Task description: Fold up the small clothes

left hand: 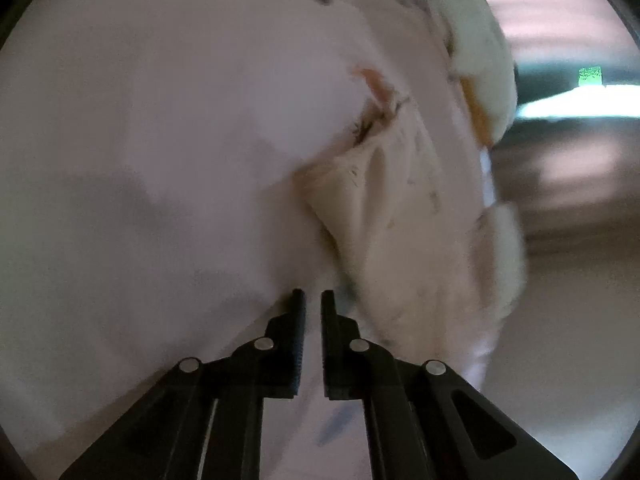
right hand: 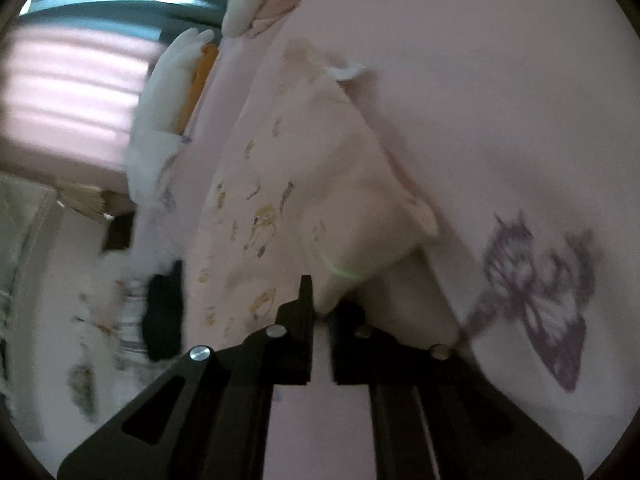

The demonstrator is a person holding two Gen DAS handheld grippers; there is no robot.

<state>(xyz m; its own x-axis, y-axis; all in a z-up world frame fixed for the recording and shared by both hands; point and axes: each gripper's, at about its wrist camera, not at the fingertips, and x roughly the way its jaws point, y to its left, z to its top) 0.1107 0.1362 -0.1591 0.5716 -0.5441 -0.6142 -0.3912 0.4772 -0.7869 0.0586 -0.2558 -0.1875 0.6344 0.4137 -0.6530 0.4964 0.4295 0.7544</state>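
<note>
Both grippers pinch the cream printed garment (right hand: 304, 184) over the pink sheet (right hand: 500, 80) (butterfly-patterned): left gripper (left hand: 313, 300) nearly closed beside its edge, right gripper (right hand: 324, 300) clamping a corner

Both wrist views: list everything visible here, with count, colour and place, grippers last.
small garment: one, cream with small cartoon prints, lying on the sheet, one edge at the right gripper
bed sheet: one, pale pink, under everything
butterfly print: one, purple, on the sheet, right of the garment
plush toy: one, white with orange, at the sheet's far edge
dark item: one, black, left side, too blurred to identify
left gripper: black, narrow gap, empty
right gripper: black, pinching the garment's edge
</note>
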